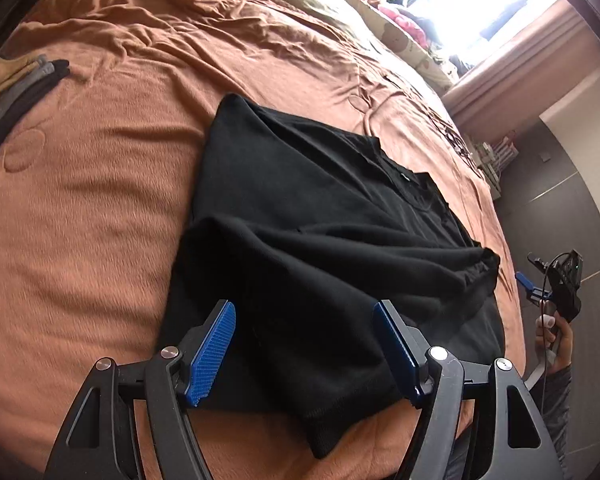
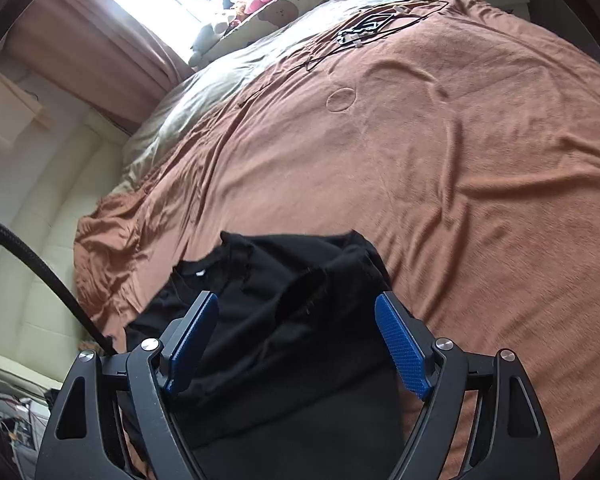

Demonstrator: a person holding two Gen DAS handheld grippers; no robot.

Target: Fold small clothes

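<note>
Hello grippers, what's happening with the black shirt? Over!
Left gripper open, right gripper open, both empty. Black shirt rumpled, part-folded on the brown blanket. Nothing blocking.

Right gripper [image 2: 296,340] spread wide over black garment [image 2: 284,312], brown bedspread [image 2: 460,160]

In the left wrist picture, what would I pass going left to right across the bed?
Stack of folded clothes → bare brown bedspread → black shirt → right gripper, held by a hand beyond the bed edge.
</note>
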